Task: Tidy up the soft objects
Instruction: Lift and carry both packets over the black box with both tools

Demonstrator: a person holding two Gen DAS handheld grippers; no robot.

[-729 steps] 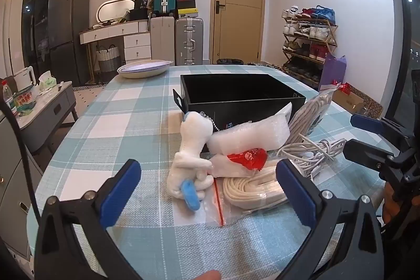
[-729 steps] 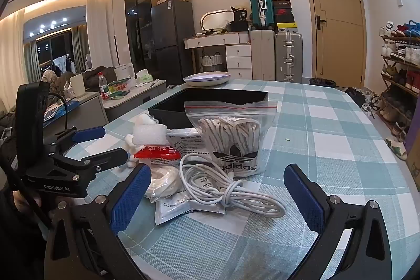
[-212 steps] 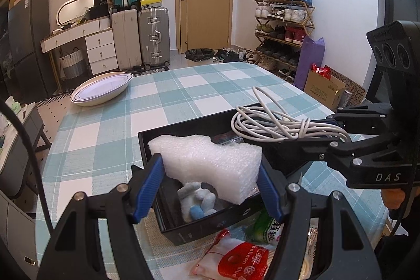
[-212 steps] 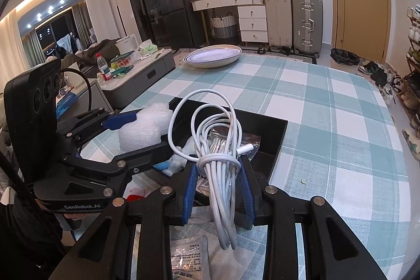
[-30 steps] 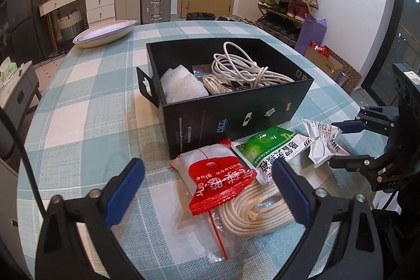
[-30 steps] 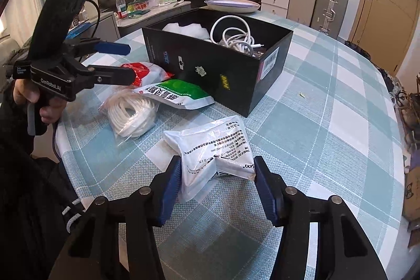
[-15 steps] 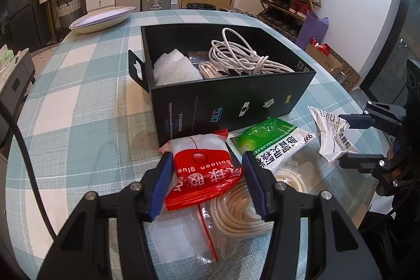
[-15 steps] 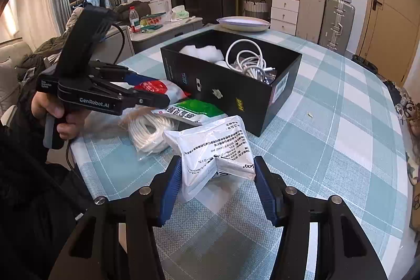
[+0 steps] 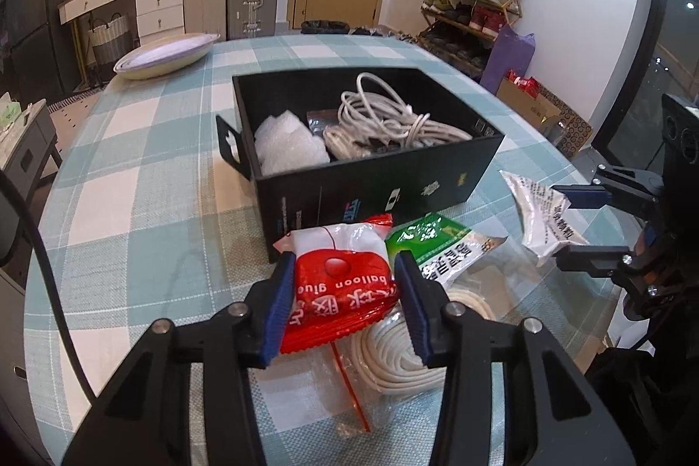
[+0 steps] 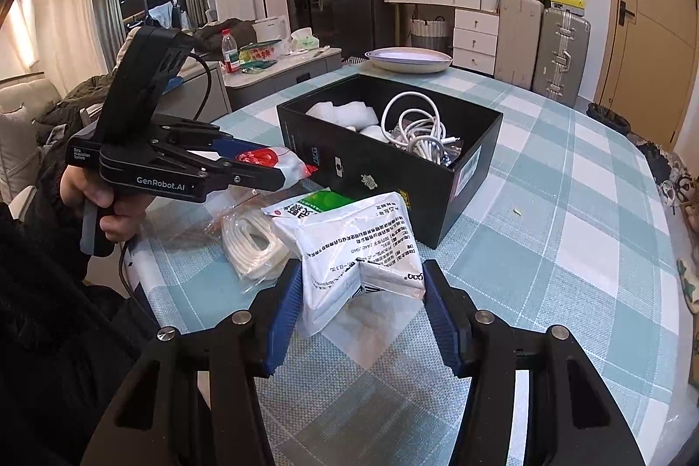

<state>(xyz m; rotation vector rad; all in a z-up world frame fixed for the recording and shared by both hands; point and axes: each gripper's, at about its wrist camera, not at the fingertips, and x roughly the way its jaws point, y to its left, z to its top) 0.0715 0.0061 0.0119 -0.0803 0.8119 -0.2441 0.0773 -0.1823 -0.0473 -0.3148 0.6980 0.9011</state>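
My left gripper [image 9: 343,291] is shut on a red and white balloon glue packet [image 9: 340,287], lifted above the table in front of the black box [image 9: 375,186]. My right gripper [image 10: 362,300] is shut on a white printed pouch [image 10: 354,247], held right of the box front; it also shows in the left wrist view [image 9: 539,217]. The box holds white bubble wrap [image 9: 288,147] and a coiled white cable [image 9: 389,121]. A green packet [image 9: 441,247] and a bagged coil of white rope [image 9: 406,339] lie on the checked tablecloth below the left gripper.
A white oval dish [image 9: 166,55] sits at the table's far end. The box's handle flap [image 9: 229,147] sticks out on its left. Suitcases, drawers and a shoe rack [image 9: 472,12] stand beyond the table. A low side table [image 10: 279,68] with bottles stands to the left.
My left gripper closed on the red packet and lifted it off the rope bag toward the box. My right gripper rose a little with the white pouch.
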